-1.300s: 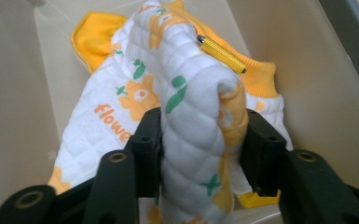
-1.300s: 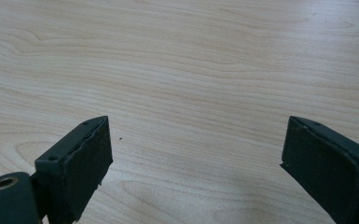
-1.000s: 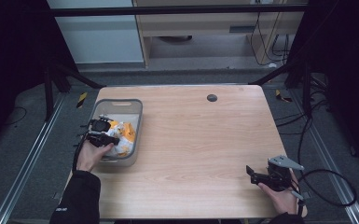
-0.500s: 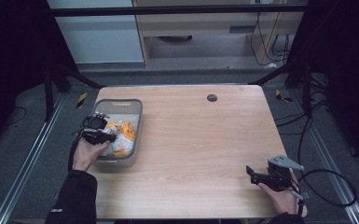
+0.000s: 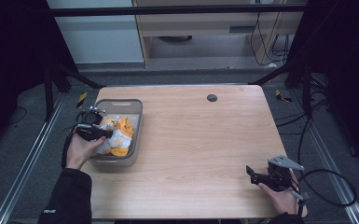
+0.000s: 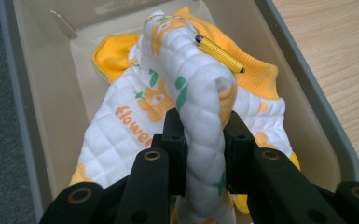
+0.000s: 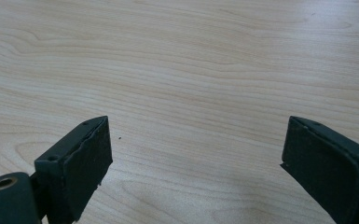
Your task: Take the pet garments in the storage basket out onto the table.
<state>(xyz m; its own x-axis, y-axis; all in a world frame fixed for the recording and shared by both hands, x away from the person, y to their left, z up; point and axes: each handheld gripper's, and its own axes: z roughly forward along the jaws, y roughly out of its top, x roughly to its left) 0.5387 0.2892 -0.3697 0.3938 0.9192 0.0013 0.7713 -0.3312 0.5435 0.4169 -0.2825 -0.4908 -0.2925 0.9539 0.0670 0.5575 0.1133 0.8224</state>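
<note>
— Table (image 5: 191, 140) first: pale wood, and most of its top is bare, so whatever comes out of the bin has room to be spread flat. That seems to be why we keep our work at the two edges.

— And the grey bin (image 5: 137, 112) sits at the far left corner, within easy reach of our left hand?

— Yes. Its tall walls hold the quilted garment (image 6: 200, 93) bunched up, white with orange flowers and an orange collar band. It lies inside the bin, piled toward the bin's right wall in the high view (image 5: 114, 135).

— How do we hold it?

— Our left gripper (image 6: 204, 140) has its jaws clamped tight on a raised fold of the quilted cloth, and the fold stands up between the pads like a ridge. We judge that a pinch on a thick doubled fold is chosen because a single layer could slip out when lifted.

— What about the small yellow bar on top of the fold?

— A short ribbed yellow piece (image 6: 220, 54), lying on the cloth near the collar; we cannot tell what it is.

— And our right side?

— Our right gripper (image 7: 196, 154) rests at the near right corner of the table, jaws spread wide with only bare wood between them. We judge it is parked there, ready to take a second corner once the garment clears the bin.
</note>
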